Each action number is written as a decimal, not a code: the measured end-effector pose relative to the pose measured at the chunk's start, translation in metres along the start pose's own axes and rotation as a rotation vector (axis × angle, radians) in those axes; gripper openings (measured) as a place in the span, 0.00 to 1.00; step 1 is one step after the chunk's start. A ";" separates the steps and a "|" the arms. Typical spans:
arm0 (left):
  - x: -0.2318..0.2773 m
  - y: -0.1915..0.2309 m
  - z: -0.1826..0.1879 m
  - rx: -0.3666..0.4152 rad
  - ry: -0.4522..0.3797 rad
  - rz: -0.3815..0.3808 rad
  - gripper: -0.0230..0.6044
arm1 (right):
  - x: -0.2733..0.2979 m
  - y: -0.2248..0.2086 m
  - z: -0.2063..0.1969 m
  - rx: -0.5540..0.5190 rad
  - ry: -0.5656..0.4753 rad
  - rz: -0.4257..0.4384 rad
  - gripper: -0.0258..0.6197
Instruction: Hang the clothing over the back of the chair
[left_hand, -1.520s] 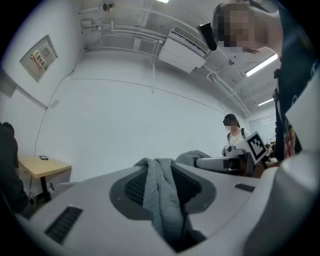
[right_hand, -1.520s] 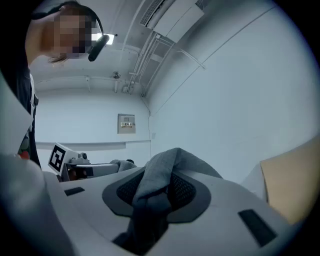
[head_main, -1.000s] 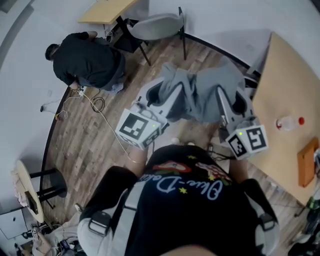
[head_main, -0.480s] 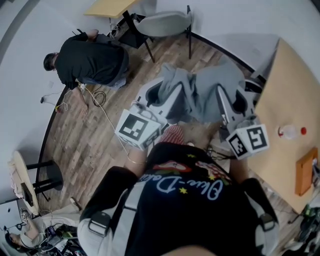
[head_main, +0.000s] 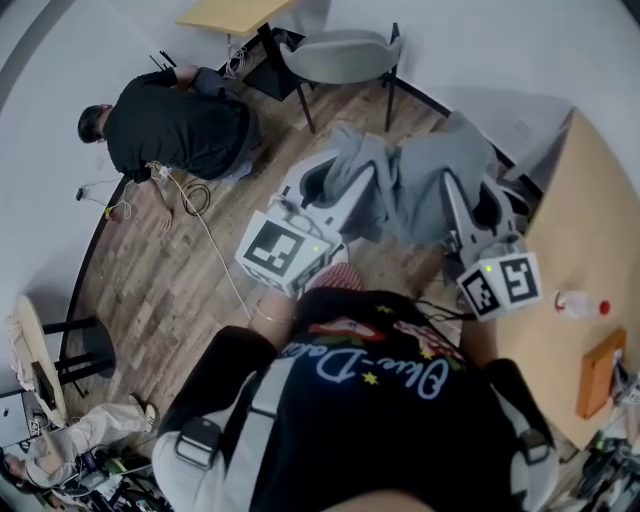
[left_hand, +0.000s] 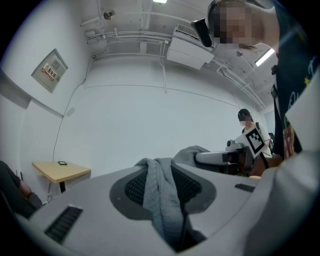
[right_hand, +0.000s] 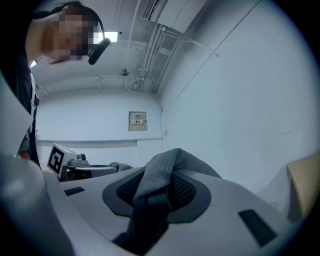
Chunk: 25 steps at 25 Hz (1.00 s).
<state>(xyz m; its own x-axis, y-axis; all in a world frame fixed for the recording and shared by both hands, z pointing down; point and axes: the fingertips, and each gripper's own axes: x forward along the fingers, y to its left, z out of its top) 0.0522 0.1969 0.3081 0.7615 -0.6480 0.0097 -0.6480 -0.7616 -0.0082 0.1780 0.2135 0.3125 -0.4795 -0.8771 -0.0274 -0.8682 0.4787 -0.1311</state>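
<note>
Wooden floor is showing under the grey clothing (head_main: 415, 185), which is hanging in the air beside the desk's (head_main: 585, 200) long edge. The left tongs (left_hand: 161, 190) and the right tongs (right_hand: 150, 195) are each squeezing a bunch of it. I think the person should be gripping tight, carrying it past the desk's far corner, and draping it evenly. I am counting one clothing, one chair (head_main: 340, 55), two tongs.

Ends of the gray clothing (head_main: 420, 185) hide inside the left gripper (left_hand: 161, 172) and right gripper (right_hand: 159, 176). The wooden table (head_main: 590, 250) is cut off at the right edge. The upper-left wall sign (left_hand: 50, 70) is too tiny to read.
</note>
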 end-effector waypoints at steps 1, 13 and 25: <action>0.002 0.007 0.000 -0.002 -0.001 0.003 0.20 | 0.007 -0.001 0.000 0.000 0.002 0.001 0.22; 0.027 0.082 -0.004 -0.001 0.006 0.033 0.20 | 0.085 -0.014 0.001 -0.019 0.019 0.023 0.22; 0.032 0.167 -0.008 0.015 0.021 0.076 0.20 | 0.175 -0.004 -0.003 -0.023 0.032 0.069 0.22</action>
<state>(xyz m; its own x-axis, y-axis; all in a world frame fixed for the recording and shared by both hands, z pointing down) -0.0317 0.0493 0.3154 0.7097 -0.7039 0.0289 -0.7035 -0.7103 -0.0245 0.0972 0.0584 0.3114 -0.5420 -0.8404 -0.0034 -0.8354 0.5392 -0.1068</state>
